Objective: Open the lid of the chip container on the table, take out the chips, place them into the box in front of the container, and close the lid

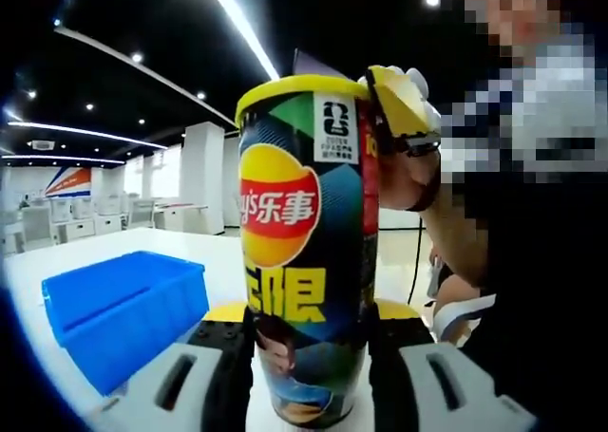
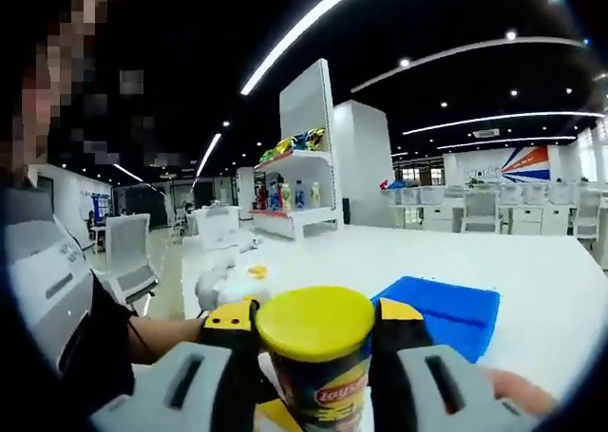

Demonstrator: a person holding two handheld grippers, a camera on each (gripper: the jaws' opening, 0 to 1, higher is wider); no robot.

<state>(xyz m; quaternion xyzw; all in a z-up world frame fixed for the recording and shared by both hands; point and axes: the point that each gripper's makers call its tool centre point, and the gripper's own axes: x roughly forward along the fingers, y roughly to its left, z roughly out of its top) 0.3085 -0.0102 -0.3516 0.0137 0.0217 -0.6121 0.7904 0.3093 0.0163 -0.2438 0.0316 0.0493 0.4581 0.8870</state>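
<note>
The left tongs [image 1: 309, 356] were clamped low on the upright chip can [image 1: 304, 252] on the tabletop [image 1: 114, 247]; the right tongs [image 2: 313, 342] gripped its yellow lid [image 2: 315, 322]. Lifting straight seemed best. The blue box [image 1: 123, 309] was just beside.

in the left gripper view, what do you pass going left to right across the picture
blue box → chip container with its yellow lid → right gripper at the lid's edge → the person's dark sleeve
</note>
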